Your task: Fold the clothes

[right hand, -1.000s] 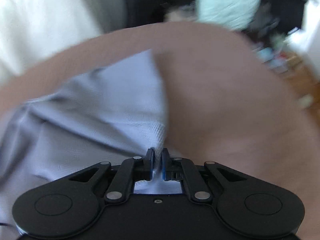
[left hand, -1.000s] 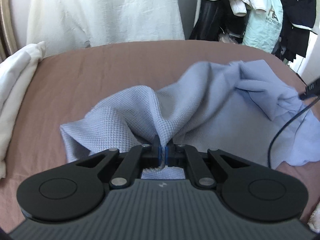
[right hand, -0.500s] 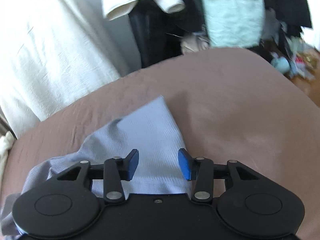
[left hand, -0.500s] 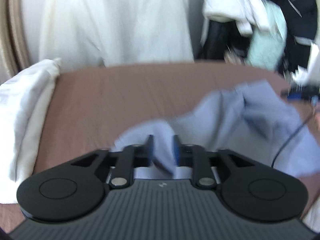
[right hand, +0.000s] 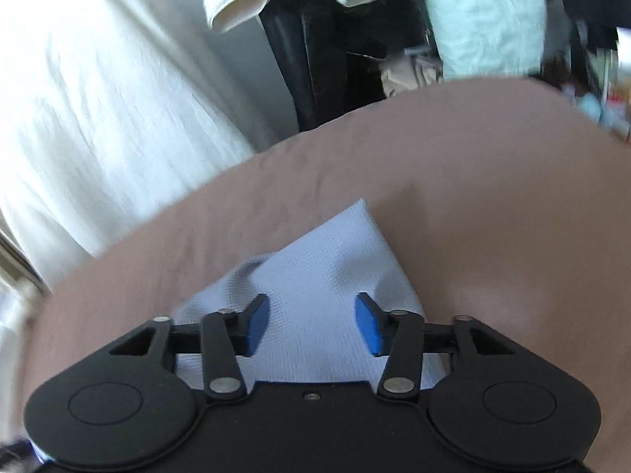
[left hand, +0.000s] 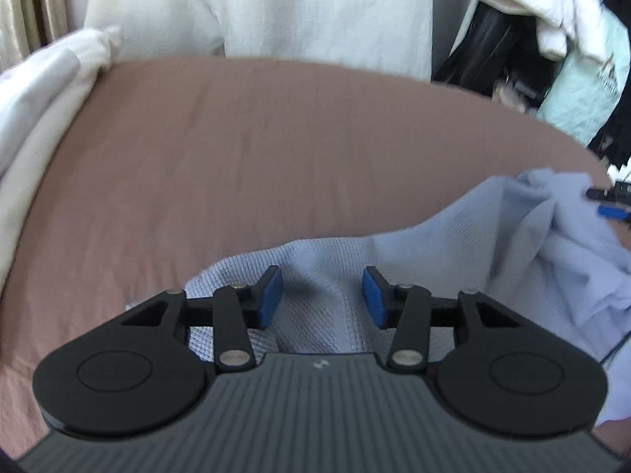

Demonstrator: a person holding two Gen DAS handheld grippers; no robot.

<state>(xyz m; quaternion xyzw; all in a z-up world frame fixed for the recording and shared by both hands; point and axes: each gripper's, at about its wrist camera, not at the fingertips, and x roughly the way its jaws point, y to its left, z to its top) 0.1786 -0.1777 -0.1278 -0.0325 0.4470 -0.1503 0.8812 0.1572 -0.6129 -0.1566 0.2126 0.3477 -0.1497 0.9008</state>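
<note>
A pale blue waffle-knit garment (left hand: 493, 252) lies rumpled on the brown bed sheet (left hand: 256, 149). My left gripper (left hand: 321, 295) hovers open above its near left edge, with nothing between the blue pads. In the right wrist view a flat corner of the same garment (right hand: 339, 252) points away across the sheet, and my right gripper (right hand: 311, 323) stands open over it, holding nothing. The other gripper's blue pad (left hand: 613, 211) shows at the far right of the left wrist view, beyond a bunched fold of cloth.
White bedding (left hand: 35, 110) is piled along the left side of the bed. A white cloth (left hand: 276, 12) hangs behind it, with hanging clothes and a pale green bag (left hand: 587, 79) at the back right. A thin black cable (left hand: 615, 351) runs by the garment's right edge.
Both grippers were shut on the blue garment a second ago; both have opened and let it go. They have pulled back, and the cloth has dropped onto the sheet.
</note>
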